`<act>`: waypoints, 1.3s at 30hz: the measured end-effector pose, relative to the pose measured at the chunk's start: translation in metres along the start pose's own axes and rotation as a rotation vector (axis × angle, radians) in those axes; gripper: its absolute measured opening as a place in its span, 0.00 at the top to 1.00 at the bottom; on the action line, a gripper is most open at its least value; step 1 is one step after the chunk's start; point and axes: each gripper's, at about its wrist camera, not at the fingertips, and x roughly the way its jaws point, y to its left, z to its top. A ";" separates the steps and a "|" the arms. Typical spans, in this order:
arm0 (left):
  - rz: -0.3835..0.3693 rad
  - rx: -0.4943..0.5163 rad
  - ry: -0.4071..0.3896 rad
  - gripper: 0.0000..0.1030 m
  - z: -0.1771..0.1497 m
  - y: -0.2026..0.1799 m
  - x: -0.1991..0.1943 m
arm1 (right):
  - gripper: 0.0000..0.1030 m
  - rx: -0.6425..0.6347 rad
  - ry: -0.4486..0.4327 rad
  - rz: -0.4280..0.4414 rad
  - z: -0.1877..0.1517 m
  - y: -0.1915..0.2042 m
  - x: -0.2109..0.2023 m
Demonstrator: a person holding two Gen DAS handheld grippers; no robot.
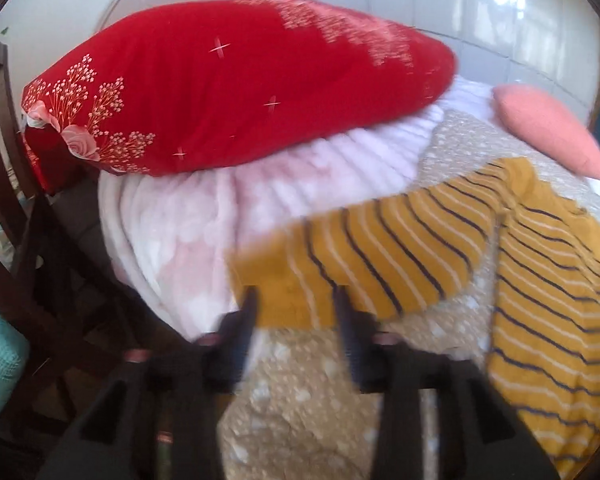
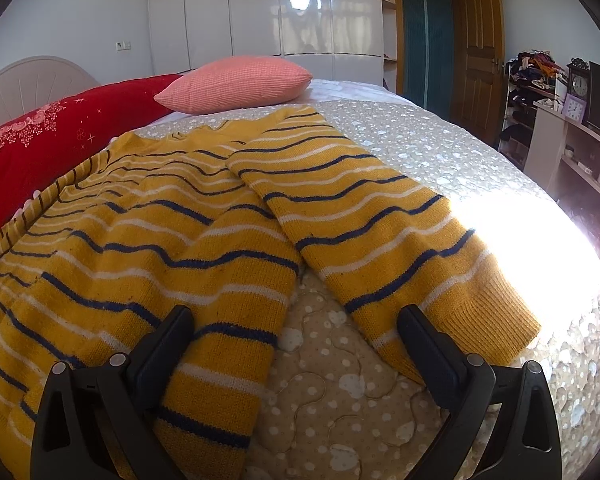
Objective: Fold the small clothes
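Note:
A mustard-yellow knit sweater with navy and white stripes lies flat on the beige dotted quilt. Its right sleeve stretches toward me in the right wrist view. My right gripper is open, low over the quilt, one finger over the sweater's hem and the other over the sleeve cuff. In the left wrist view the other sleeve points at my left gripper, which is open with the cuff lying between its fingertips. That view is motion-blurred.
A red embroidered pillow rests on a pink-white fluffy blanket at the bed's head. A salmon cushion lies beyond the sweater. A dark wooden chair stands left of the bed; a desk with clocks is right.

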 end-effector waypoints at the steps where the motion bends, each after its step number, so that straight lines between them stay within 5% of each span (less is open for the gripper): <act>1: -0.021 0.023 -0.017 0.47 -0.005 -0.008 -0.008 | 0.00 0.009 0.012 -0.016 0.002 0.001 -0.003; 5: -0.123 0.110 -0.096 0.22 -0.028 -0.049 -0.045 | 0.00 0.100 -0.007 0.052 0.006 0.004 -0.034; 8: -0.198 0.162 -0.096 0.18 -0.046 -0.088 -0.061 | 0.00 0.056 -0.055 0.016 0.009 0.020 -0.056; 12: -0.259 0.268 -0.051 0.18 -0.075 -0.138 -0.069 | 0.00 -0.002 -0.175 -0.056 0.006 0.033 -0.079; 18: -0.257 0.378 -0.045 0.18 -0.102 -0.172 -0.070 | 0.00 0.074 -0.039 0.083 0.002 0.023 -0.067; 39: -0.298 0.465 -0.015 0.18 -0.122 -0.188 -0.075 | 0.00 0.053 -0.016 0.073 0.000 0.034 -0.064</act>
